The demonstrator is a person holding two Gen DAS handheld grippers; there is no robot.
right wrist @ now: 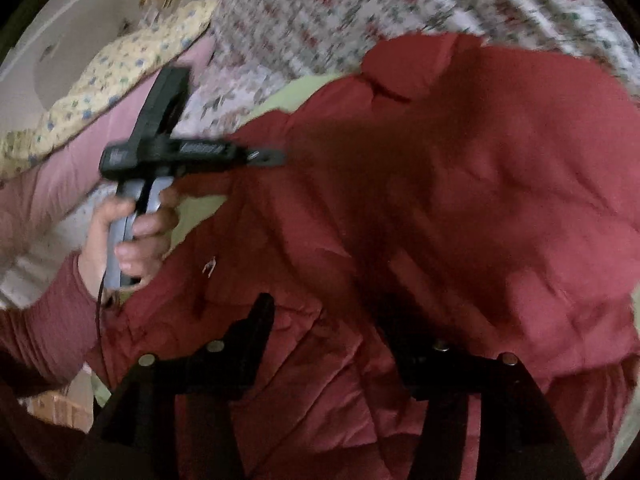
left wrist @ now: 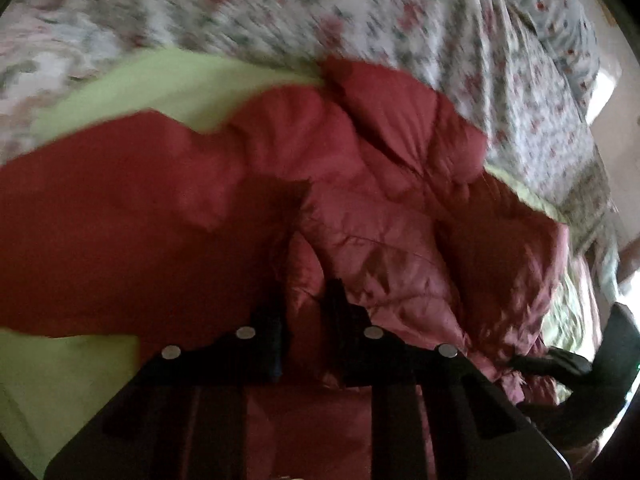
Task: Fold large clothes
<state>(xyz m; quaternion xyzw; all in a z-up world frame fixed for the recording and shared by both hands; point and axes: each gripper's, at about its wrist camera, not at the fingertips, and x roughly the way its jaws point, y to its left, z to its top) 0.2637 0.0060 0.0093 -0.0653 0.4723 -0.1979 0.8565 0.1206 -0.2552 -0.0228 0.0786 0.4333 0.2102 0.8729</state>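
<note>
A dark red puffy jacket (left wrist: 380, 184) lies on a light green sheet (left wrist: 168, 84) on a bed; it also fills the right wrist view (right wrist: 460, 200). My left gripper (left wrist: 306, 312) is shut on a fold of the jacket, with red fabric pinched between its close black fingers. It shows from the side in the right wrist view (right wrist: 276, 157), held by a hand, its tip at the jacket's edge. My right gripper (right wrist: 332, 320) has its fingers wide apart over the jacket; the right finger is sunk in fabric. It shows at the right edge of the left wrist view (left wrist: 516, 362).
A floral bedspread (left wrist: 360, 12) covers the bed behind the jacket. A yellow floral quilt and a pink pillow (right wrist: 100, 132) lie at the bed's left end. A white wall and door (right wrist: 60, 32) stand beyond. The person's red sleeve (right wrist: 44, 320) is at lower left.
</note>
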